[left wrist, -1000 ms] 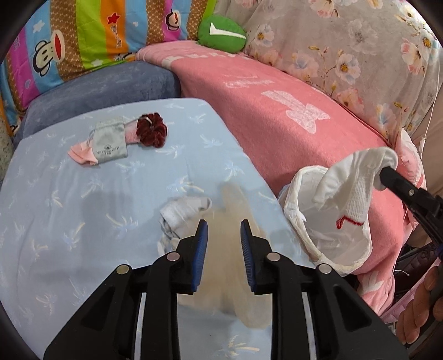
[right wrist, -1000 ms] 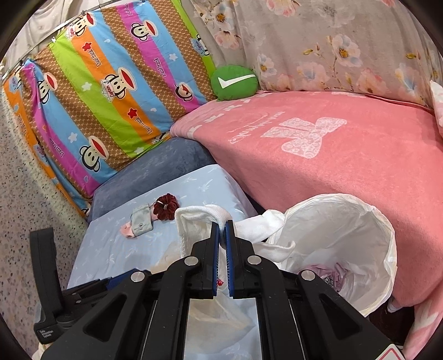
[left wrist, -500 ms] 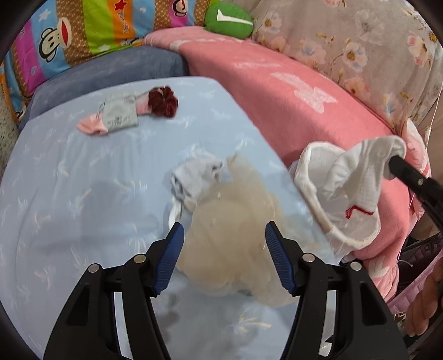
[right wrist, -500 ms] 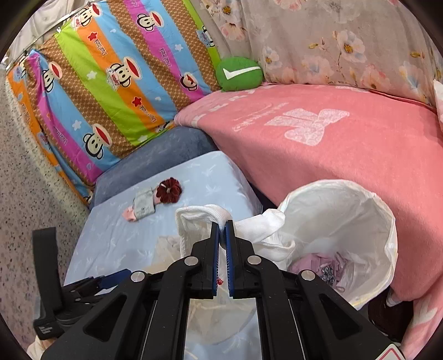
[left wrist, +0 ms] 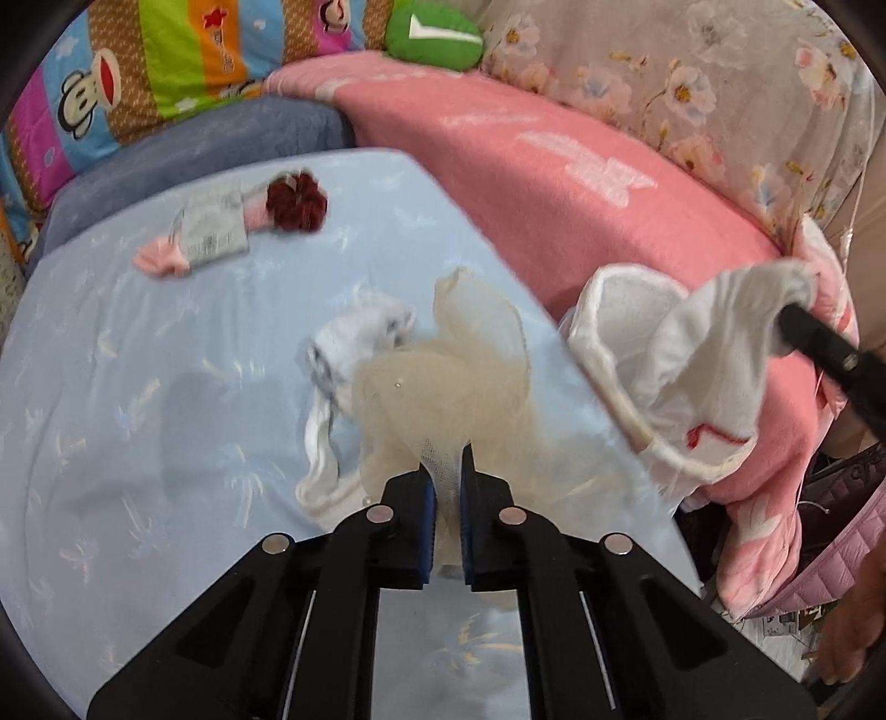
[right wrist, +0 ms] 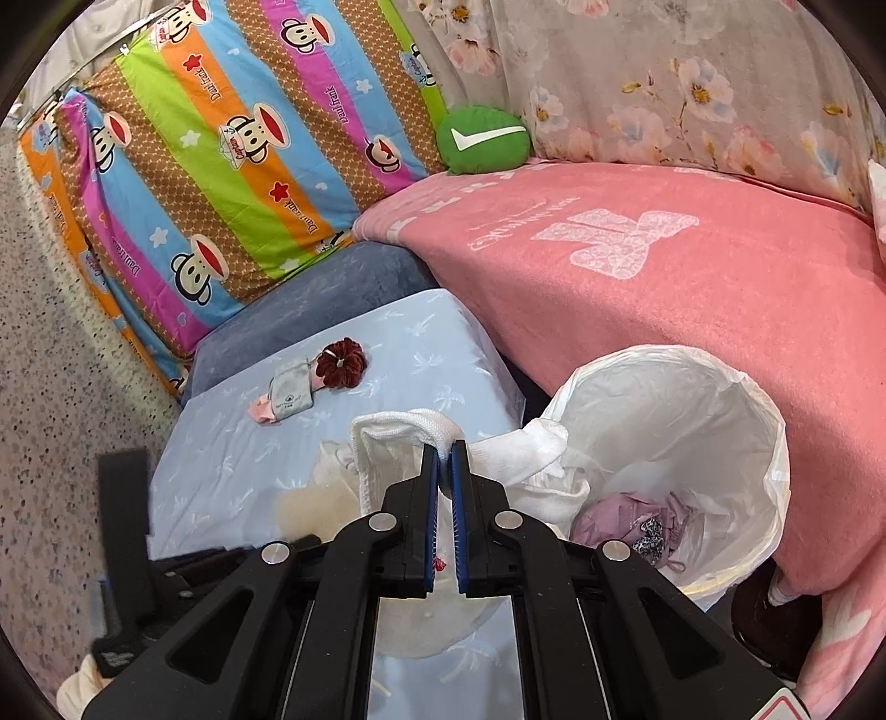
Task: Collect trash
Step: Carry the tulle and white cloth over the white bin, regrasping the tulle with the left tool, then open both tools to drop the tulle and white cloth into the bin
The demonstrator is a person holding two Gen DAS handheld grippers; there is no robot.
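A beige mesh fabric (left wrist: 443, 387) lies crumpled on the light blue sheet (left wrist: 138, 443), next to a white crumpled cloth (left wrist: 354, 338). My left gripper (left wrist: 444, 471) is closing tight, its blue pads pinching a fold of the mesh at its near edge. My right gripper (right wrist: 444, 451) is shut on the rim of the white trash bag (right wrist: 692, 399) and holds its mouth up. The bag hangs at the sheet's right edge, against the pink blanket. Pink and patterned scraps (right wrist: 631, 515) lie inside it. In the left wrist view the bag (left wrist: 664, 354) hangs from the right gripper's black finger (left wrist: 814, 338).
A dark red scrunchie (left wrist: 293, 200), a grey pouch (left wrist: 213, 235) and a pink scrap (left wrist: 160, 260) lie at the far left of the sheet. The pink blanket (left wrist: 554, 183) borders it on the right. Behind are a green cushion (left wrist: 432, 36) and striped cushions (right wrist: 221, 138). A hand (left wrist: 853, 626) shows at lower right.
My left gripper's jaws spread wide over the beige mesh, then came together on a fold of it. The right gripper kept its hold on the bag and stayed in place.
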